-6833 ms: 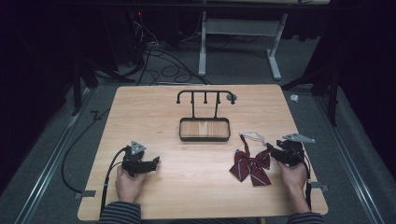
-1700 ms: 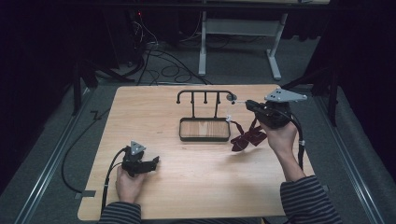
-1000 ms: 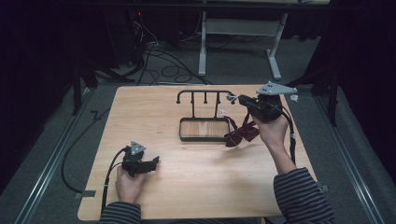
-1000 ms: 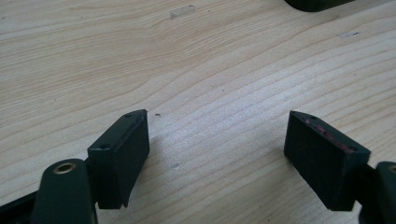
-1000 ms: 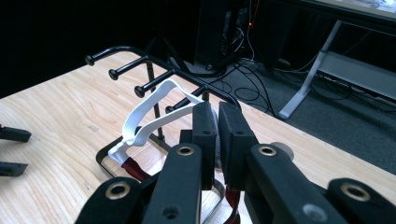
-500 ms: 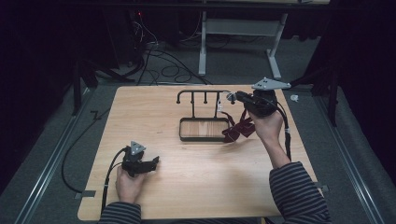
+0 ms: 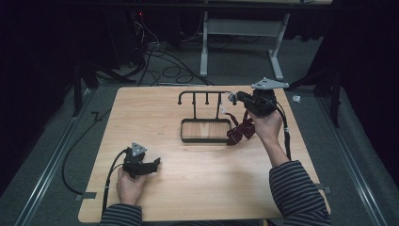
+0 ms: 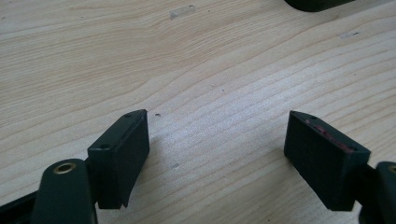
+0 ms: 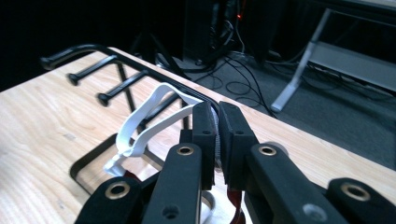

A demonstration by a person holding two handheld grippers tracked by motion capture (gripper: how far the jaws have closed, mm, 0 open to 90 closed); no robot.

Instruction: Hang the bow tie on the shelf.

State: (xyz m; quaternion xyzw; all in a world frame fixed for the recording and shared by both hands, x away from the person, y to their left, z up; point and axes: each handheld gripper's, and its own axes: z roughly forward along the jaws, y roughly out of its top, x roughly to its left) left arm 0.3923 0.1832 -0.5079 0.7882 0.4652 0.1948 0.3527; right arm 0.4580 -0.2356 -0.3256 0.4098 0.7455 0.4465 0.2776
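Rack (image 7: 206, 117) stands mid-table (image 7: 188, 188); bow tie (image 7: 240, 132) hangs just right of it

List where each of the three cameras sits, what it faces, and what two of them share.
High view: above the person's side, facing forward and down on the table; both forearms, left gripper, right gripper.
Left gripper view: on the left gripper, facing bare wood between open jaws.
Right gripper view: on the right gripper, facing the hook rack, jaws shut on a white strap.
Shared: high and right gripper views both show the rack.
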